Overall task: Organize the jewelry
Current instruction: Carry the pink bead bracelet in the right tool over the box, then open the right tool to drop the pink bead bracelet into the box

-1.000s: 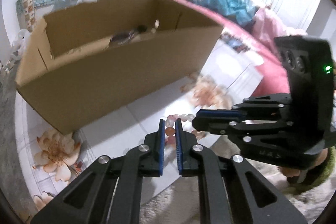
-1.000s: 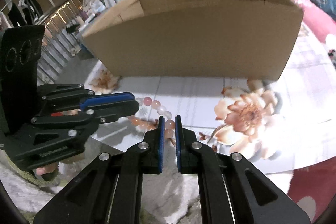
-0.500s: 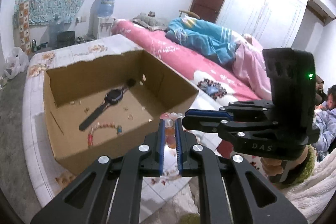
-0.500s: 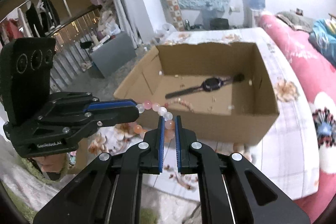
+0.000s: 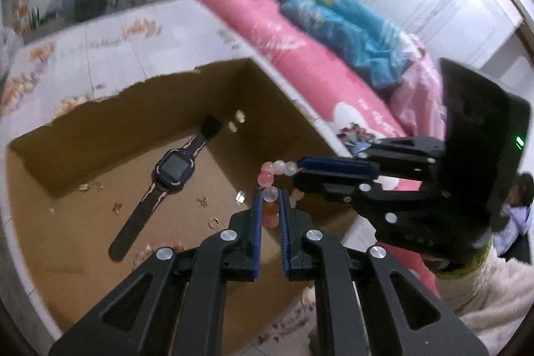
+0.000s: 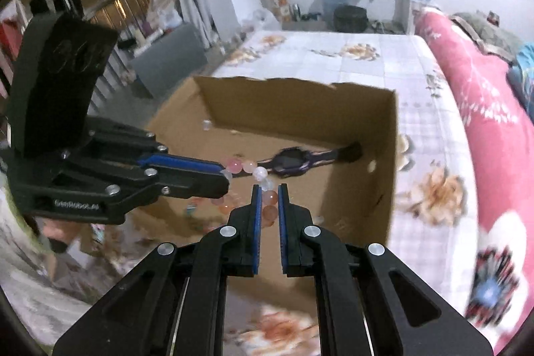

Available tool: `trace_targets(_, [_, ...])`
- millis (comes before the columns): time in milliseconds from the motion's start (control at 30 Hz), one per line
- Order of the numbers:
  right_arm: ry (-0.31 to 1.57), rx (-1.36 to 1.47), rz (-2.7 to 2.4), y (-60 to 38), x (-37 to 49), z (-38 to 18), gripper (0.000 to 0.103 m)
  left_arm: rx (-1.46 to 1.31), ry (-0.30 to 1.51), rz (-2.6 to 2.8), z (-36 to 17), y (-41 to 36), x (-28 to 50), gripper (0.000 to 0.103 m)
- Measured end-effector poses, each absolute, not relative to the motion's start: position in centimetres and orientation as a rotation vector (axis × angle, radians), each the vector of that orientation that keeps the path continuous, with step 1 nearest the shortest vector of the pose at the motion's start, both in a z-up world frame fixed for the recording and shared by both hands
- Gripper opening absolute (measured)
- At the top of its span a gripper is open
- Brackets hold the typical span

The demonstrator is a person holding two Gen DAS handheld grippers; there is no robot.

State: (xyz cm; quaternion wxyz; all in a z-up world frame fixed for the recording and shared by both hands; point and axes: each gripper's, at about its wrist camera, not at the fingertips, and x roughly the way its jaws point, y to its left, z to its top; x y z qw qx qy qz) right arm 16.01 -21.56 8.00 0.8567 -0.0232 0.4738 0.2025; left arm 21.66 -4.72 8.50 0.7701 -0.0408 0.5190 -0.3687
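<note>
Bead bracelet [image 5: 272, 186] is pinched from two sides: left gripper [image 5: 269, 194] is clamped narrow on one part of the strand, right gripper [image 6: 267, 199] is clamped narrow on another, so the loop is kept spread and no loose section is left swinging. Both are held above the open cardboard box [image 6: 390, 135], just inside its near wall, presumably so the bracelet can be dropped in beside the watch [image 5: 167, 179] lying flat on the box floor; small loose pieces [image 5: 213, 221] are scattered there too, so a clear patch is judged preferable
</note>
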Motion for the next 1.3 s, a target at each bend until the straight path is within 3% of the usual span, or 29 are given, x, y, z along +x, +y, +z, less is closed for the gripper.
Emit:
trace_targets(133, [1.031, -0.108, 0.404, -21.8, 18.9, 6.6, 0.011, -0.089, 1.215, -0.776, 6.3, -6.1, 24.9, 0.011])
trace_targets(167, [1.028, -0.128, 0.388, -21.8, 19.3, 6.3, 0.014, -0.078, 1.239, -0.754, 5.6, -6.4, 25.7, 0.021])
trace_targets(200, [1.023, -0.150, 0.363, -21.9, 19.8, 6.0, 0.024, -0.068, 1.250, -0.730, 5.1, -6.6, 26.1, 0.037])
trace_targets(233, [1.018, -0.160, 0.354, -22.1, 20.0, 5.8, 0.031, -0.067, 1.258, -0.690, 4.5, -6.7, 26.7, 0.042])
trace_targets(400, [0.981, -0.122, 0.325, -23.5, 19.0, 6.5, 0.031, -0.152, 1.268, -0.677, 4.0, -5.1, 27.2, 0.045])
trace_targets(600, [0.933, -0.004, 0.271, -26.7, 17.1, 8.2, 0.036, -0.139, 1.130, -0.665, 8.0, -2.1, 24.6, 0.047])
trace_targets(633, [0.934, 0.023, 0.267, -27.1, 17.2, 8.2, 0.041, -0.132, 1.080, -0.648, 9.4, -1.0, 23.3, 0.051])
trace_targets(700, [0.949, 0.099, 0.263, -28.2, 16.8, 7.8, 0.049, -0.130, 0.985, -0.611, 11.4, 1.1, 21.0, 0.070])
trace_targets(800, [1.025, 0.247, 0.306, -28.9, 16.6, 5.8, 0.055, -0.139, 0.855, -0.510, 13.1, 4.4, 17.7, 0.081])
trace_targets(933, [1.109, 0.298, 0.342, -28.0, 15.5, 3.6, 0.054, -0.213, 0.796, -0.360, 12.1, 9.1, 14.2, 0.084])
trace_targets(1067, [1.126, 0.274, 0.302, -27.4, 14.5, 3.3, 0.052, -0.340, 0.921, -0.287, 7.5, 11.7, 13.4, 0.084])
trace_targets(1300, [1.155, 0.352, 0.287, -27.9, 12.9, 3.2, 0.039, -0.441, 1.008, -0.349, 3.5, 10.8, 12.5, 0.085])
